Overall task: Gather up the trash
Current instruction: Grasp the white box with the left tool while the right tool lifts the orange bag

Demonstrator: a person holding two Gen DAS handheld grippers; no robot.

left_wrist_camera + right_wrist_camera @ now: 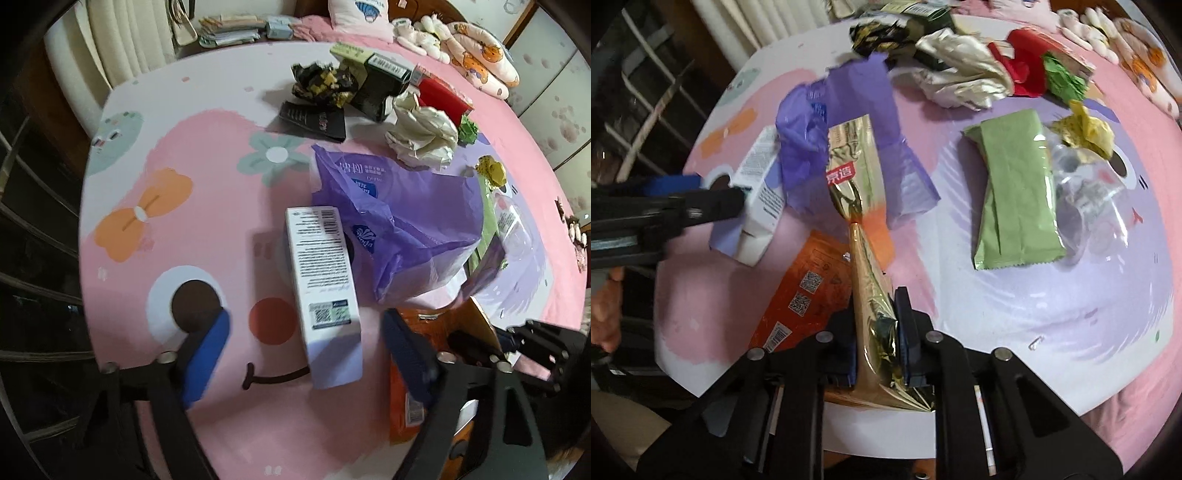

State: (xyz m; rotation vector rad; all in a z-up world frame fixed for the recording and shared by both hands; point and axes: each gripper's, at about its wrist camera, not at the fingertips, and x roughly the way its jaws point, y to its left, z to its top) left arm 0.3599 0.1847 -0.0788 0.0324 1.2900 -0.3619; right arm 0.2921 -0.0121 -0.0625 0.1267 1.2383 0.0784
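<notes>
Pinching a gold wrapper (866,280) printed "京造", right tool (877,345).

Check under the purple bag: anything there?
The purple bag overlaps the white box's far end; the gold wrapper, pinched in the right gripper, lies over it. Anything beneath the bag is hidden.

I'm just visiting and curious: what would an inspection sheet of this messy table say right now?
Surface: round table under a pink cartoon cloth.
Job's things: white box, purple bag, green pouch, crumpled white wrapper, gold-and-orange wrapper.
Clutter: black and red packets at the far edge; stuffed toys beyond.
Grippers: left hand-held gripper open astride the white box; right hand-held gripper shut on the gold-and-orange wrapper.
Cables: nothing seen.
Surroundings: radiator, stacked papers.
</notes>
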